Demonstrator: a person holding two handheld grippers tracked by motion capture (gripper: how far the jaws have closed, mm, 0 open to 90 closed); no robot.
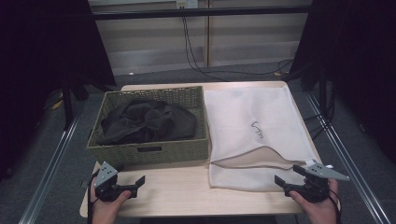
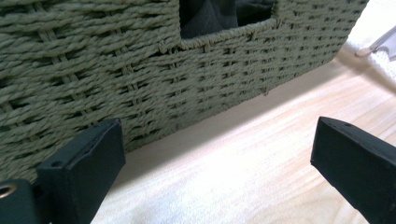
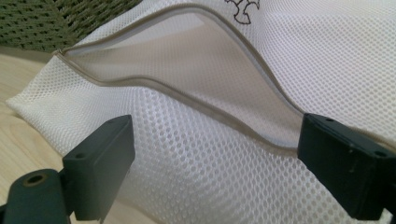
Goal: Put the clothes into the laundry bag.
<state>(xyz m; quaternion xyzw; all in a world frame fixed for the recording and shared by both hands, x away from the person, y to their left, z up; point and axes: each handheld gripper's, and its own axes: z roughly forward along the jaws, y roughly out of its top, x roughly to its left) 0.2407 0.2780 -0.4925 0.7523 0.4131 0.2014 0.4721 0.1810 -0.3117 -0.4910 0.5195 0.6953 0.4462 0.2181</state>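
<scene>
Mesh laundry bag (image 1: 252, 130), white, lies flat on the table (image 1: 177, 193) just right of the woven basket (image 1: 149, 151), and its zipped mouth (image 3: 196, 100) gapes towards the person, a curved slit running crosswise along the bag's near end. That is the relation to watch. The right tongs (image 1: 292, 183) sit just beside the near right corner of the bag, jaws spread wide with nothing between them; in the right gripper view they look straight along the mesh, the zipper edge crossing from one jaw to the other. The left tongs (image 1: 133, 183) rest in front of the basket's near wall, also spread and empty, facing the weave and its handle cut-out (image 2: 226, 18).

Inside the basket, a dark garment (image 1: 147, 122) is bunched up, filling most of it. Judging by the layout, the garment is bound for the bag: the left hand is nearer the basket, the right hand nearer the bag's mouth. The opening's long axis runs side to side from the basket outward, so the right tongs would likely need to take the upper lip and lift it.
</scene>
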